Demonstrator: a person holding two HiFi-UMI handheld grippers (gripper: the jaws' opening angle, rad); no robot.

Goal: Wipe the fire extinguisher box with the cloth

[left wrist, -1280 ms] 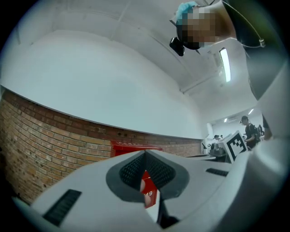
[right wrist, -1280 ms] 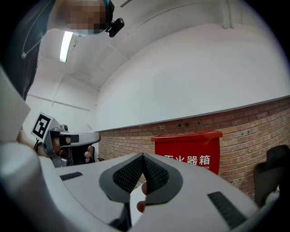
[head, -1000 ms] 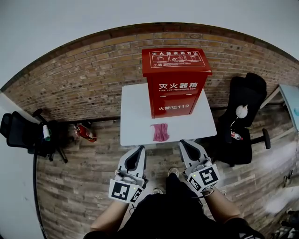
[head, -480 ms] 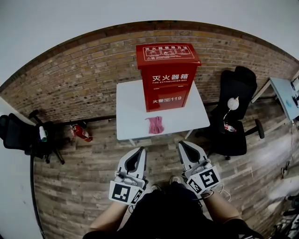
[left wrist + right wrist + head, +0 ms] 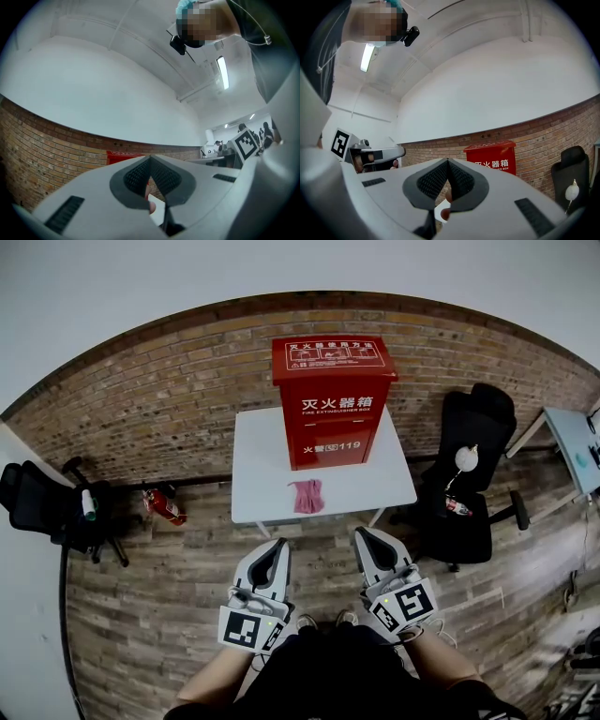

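White table (image 5: 253, 486): pink cloth (image 5: 307, 495) lies before the red box (image 5: 333, 409) marked "119", well beyond your left claw (image 5: 281, 543) and right claw (image 5: 360, 534), both closed, empty.

Red with white lettering, the fire extinguisher box (image 5: 333, 399) is the brightest thing in view, set against a white bench (image 5: 258, 465) and a pink cloth (image 5: 307, 495). The brick wall (image 5: 169, 399) is reddish-brown, crossed by pale mortar lines, and plain white above the brick. The floor (image 5: 169, 596) shows weathered grey-brown planks. The left tool (image 5: 279, 545) and the right tool (image 5: 361, 535) are pale grey with black, finely gridded pads (image 5: 436, 180) (each carries a cube (image 5: 248, 627) patterned with black-and-white square markers). A chair (image 5: 469, 474) is black, and a small extinguisher (image 5: 164, 505) on the floor is red.
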